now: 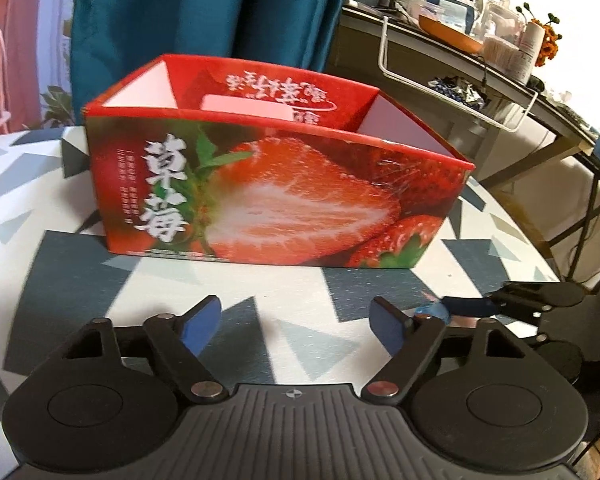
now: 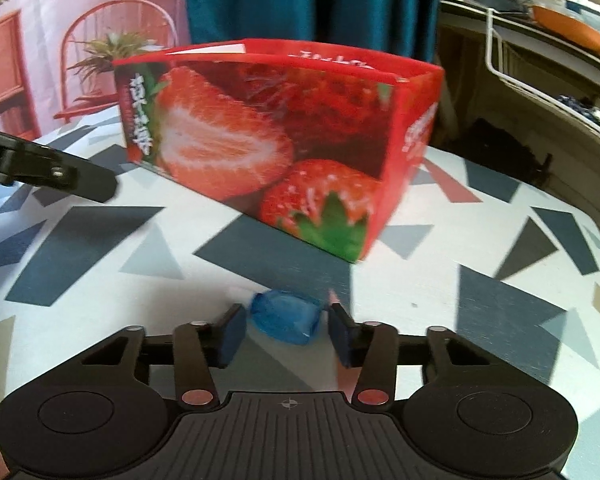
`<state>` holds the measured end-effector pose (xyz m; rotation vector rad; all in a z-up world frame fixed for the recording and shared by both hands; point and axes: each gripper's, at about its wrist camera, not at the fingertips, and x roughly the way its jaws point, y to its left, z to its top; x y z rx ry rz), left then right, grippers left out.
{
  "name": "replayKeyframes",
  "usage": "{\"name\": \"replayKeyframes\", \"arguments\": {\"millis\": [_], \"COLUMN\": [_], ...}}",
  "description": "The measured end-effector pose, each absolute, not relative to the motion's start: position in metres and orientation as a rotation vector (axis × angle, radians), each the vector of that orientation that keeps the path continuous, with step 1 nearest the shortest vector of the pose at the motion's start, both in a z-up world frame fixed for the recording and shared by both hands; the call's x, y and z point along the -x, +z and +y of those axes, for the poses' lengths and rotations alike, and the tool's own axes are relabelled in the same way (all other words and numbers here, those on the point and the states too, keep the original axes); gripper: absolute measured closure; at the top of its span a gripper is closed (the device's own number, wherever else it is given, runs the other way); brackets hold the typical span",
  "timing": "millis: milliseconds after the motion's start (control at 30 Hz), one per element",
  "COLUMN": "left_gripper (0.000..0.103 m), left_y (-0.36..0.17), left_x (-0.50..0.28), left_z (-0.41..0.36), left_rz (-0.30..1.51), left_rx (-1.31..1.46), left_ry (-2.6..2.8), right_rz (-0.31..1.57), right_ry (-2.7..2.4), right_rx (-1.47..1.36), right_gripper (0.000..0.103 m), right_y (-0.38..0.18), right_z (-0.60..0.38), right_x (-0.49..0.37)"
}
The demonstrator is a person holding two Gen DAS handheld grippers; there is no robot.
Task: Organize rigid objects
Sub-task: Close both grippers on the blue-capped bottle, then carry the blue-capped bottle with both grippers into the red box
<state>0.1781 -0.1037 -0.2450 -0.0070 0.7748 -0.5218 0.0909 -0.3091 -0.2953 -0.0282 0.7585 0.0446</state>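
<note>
A red open-topped strawberry box (image 1: 276,184) stands on the patterned tablecloth (image 1: 292,292); it also shows in the right wrist view (image 2: 284,152). A small blue wrapped object (image 2: 286,317) lies on the cloth in front of the box, between the pads of my right gripper (image 2: 287,334), which is open around it with small gaps either side. In the left wrist view the blue object (image 1: 432,314) shows at the right, beside the right gripper's fingers (image 1: 532,296). My left gripper (image 1: 296,326) is open and empty, in front of the box.
A teal curtain (image 1: 204,12) hangs behind the table. A cluttered side table (image 1: 480,64) with a white wire rack (image 1: 460,92) stands at the right. The left gripper's arm (image 2: 48,168) reaches in from the left in the right wrist view.
</note>
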Motion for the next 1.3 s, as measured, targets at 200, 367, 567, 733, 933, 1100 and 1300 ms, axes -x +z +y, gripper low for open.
{"name": "replayKeyframes", "arguments": {"millis": [200, 367, 567, 733, 933, 1100, 1300], "left_gripper": [0.038, 0.053, 0.060, 0.063, 0.063, 0.063, 0.063], "left_y": [-0.259, -0.275, -0.290, -0.294, -0.293, -0.282, -0.250], "left_x": [-0.184, -0.186, -0.191, -0.191, -0.190, -0.189, -0.187], "left_z": [-0.120, -0.125, -0.117, -0.111, -0.105, -0.096, -0.091], "left_rz": [0.831, 0.884, 0.937, 0.947, 0.949, 0.921, 0.825], "left_rx": [0.032, 0.057, 0.115, 0.148, 0.162, 0.180, 0.181], "left_ry": [-0.609, -0.639, -0.625, -0.623, -0.589, -0.575, -0.575], "right_rz": [0.746, 0.733, 0.727, 0.726, 0.722, 0.694, 0.630], "right_ry": [0.089, 0.133, 0.172, 0.190, 0.175, 0.160, 0.154], "right_rx": [-0.003, -0.012, 0.018, 0.020, 0.016, 0.021, 0.058], "right_gripper": [0.067, 0.067, 0.067, 0.067, 0.067, 0.067, 0.067], "right_y": [-0.297, -0.298, -0.299, -0.300, -0.299, -0.292, -0.263], "right_z": [-0.298, -0.280, -0.257, -0.243, -0.233, -0.225, -0.221], "right_x": [-0.094, -0.099, -0.107, -0.111, -0.113, -0.114, -0.118]}}
